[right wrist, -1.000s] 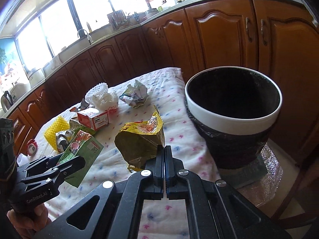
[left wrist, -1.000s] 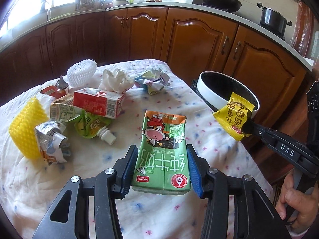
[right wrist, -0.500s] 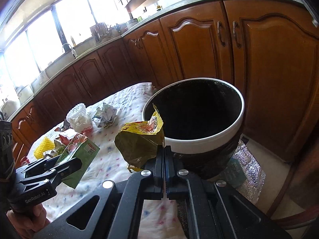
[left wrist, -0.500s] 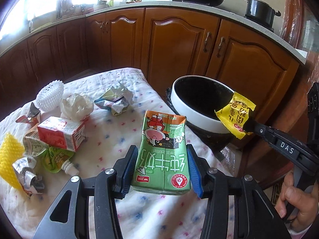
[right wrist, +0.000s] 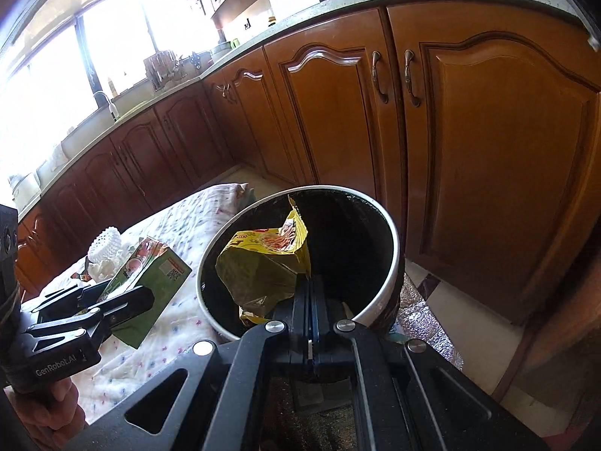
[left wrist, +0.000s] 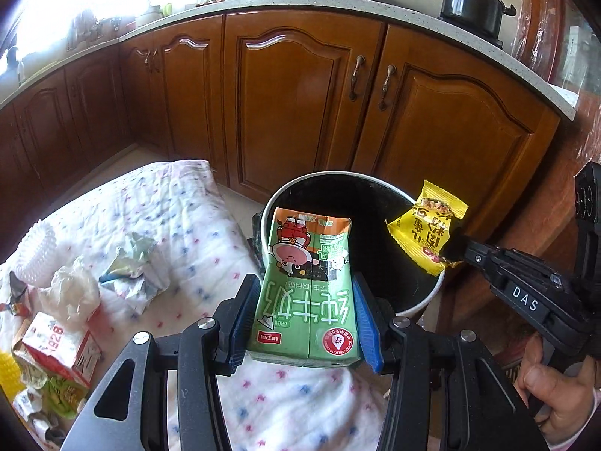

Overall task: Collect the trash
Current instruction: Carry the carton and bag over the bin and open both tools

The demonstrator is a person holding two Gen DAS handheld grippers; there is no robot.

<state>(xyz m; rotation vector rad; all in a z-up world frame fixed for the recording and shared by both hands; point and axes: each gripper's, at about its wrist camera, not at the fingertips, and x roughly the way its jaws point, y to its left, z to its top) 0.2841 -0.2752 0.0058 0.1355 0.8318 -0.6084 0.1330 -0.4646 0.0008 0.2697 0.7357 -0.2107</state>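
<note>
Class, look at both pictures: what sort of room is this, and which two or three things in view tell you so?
Most likely a home kitchen. Wooden cabinets run under a speckled countertop, a lidded pot sits on the hob, and a tap stands by the window.

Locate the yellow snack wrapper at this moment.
The yellow snack wrapper is pinched in the right hand-held gripper, above the open mouth of the black bin; in the left wrist view it sits right of the green milk carton.
</note>
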